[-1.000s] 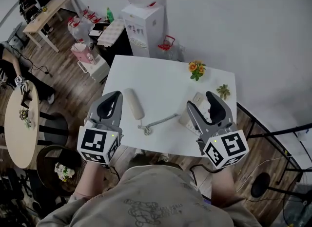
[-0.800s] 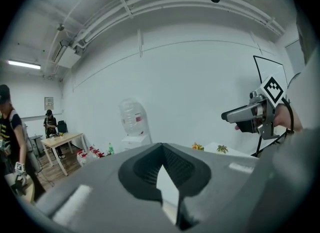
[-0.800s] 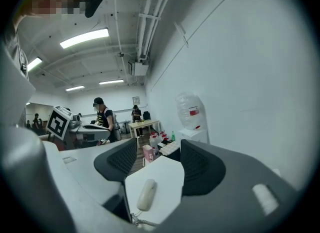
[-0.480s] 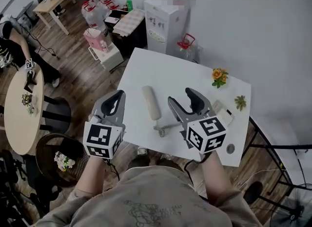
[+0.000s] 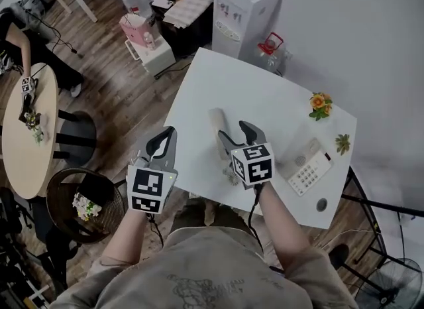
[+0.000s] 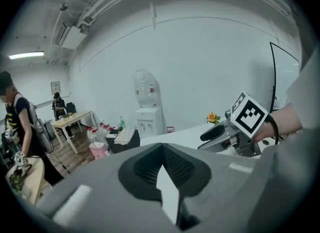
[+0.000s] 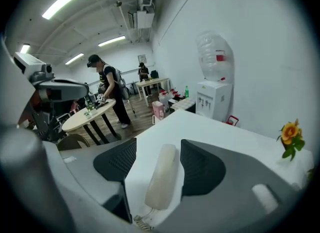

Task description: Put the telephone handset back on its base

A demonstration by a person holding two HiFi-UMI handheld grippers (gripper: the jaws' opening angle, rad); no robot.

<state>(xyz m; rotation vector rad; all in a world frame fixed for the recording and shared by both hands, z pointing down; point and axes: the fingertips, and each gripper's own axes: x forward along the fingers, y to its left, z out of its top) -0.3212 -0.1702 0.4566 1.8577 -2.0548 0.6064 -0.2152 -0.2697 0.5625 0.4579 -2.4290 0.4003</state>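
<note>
White desk (image 5: 265,82) seen from above. L gripper (image 5: 165,136) at desk's near-left corner, L forearm short of near edge, marker cube facing up. Jaws together, nothing btwn them. Cream handset (image 5: 214,119) lies flat on desk toward left edge, long axis pointing away from the person. R gripper (image 5: 233,132) low over handset's near end, R forearm reaching fwd across near edge. Jaws apart, one each side of handset (image 7: 161,177), not clamped: bare desk shows btwn handset and one pad. Coiled cord (image 7: 141,221) runs from handset's near end, under R gripper. Phone base (image 5: 306,166) well right of handset, near desk's right edge. Orange flowers (image 5: 320,102) & small plant (image 5: 342,143) by far-right edge.
</note>
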